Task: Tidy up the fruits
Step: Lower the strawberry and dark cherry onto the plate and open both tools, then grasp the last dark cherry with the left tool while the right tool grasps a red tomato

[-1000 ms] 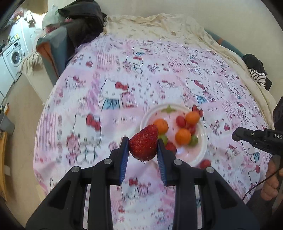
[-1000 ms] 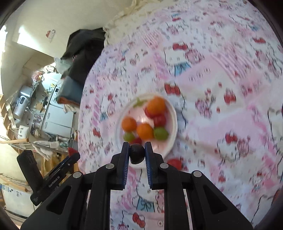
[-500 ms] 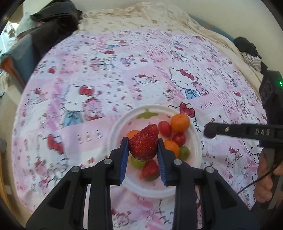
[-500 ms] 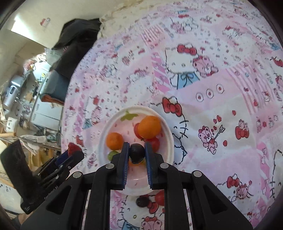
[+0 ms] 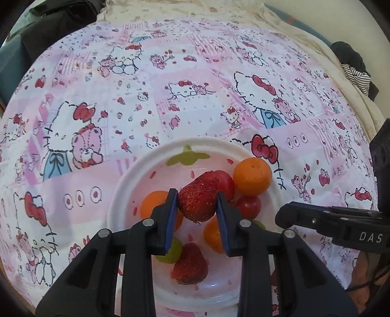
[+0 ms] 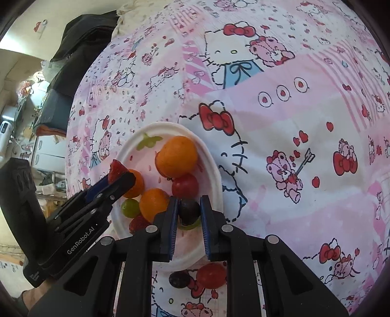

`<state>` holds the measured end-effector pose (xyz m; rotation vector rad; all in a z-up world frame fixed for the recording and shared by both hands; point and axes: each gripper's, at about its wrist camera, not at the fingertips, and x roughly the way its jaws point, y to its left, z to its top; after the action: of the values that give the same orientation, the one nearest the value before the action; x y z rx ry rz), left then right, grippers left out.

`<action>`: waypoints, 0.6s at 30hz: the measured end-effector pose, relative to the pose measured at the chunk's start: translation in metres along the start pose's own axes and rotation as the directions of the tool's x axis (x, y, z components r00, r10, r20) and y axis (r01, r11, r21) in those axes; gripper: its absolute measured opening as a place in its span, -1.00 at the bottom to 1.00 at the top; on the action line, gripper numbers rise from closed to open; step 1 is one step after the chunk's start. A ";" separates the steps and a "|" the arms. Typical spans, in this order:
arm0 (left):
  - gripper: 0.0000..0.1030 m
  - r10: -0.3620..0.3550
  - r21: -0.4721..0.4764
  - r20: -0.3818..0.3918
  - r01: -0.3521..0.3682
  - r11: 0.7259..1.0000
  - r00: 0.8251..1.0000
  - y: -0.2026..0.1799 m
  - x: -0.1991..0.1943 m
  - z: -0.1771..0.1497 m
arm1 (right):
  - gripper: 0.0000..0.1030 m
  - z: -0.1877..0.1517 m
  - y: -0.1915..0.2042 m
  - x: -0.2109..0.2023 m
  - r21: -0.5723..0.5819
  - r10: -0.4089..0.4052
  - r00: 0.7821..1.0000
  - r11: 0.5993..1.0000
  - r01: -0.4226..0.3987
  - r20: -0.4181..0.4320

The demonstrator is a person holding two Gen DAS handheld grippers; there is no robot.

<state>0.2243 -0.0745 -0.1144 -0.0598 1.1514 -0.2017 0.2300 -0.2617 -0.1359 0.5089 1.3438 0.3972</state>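
My left gripper [image 5: 197, 203] is shut on a red strawberry [image 5: 198, 198] and holds it just above the white plate [image 5: 126, 180]. The plate holds several oranges [image 5: 252, 175], red cherry tomatoes [image 5: 248, 207], a green grape [image 5: 170, 251] and another strawberry [image 5: 190, 264]. My right gripper [image 6: 189, 211] is shut on a dark grape [image 6: 189, 211] over the plate's near rim [image 6: 214, 170]. The left gripper [image 6: 119, 178] also shows in the right wrist view, to the left.
A dark grape [image 6: 179, 279] and a red tomato [image 6: 210, 275] lie on the pink Hello Kitty cloth [image 6: 292, 122] just off the plate's near edge. Dark clothes [image 5: 56, 22] lie at the far left of the bed.
Both grippers have moved forward and lower over the plate, each still holding its fruit. The plate looks larger and nearer in both views.
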 end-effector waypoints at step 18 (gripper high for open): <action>0.32 0.080 -0.027 0.077 -0.078 0.997 0.994 0.015 -0.038 -0.001 | 0.36 0.001 0.005 -0.029 -0.022 -0.007 0.994 1.000 0.009 0.106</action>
<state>0.2099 -0.0528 -0.0826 -0.0431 1.0761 -0.1141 0.2253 -0.2735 -0.1092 0.4990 1.2377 0.3732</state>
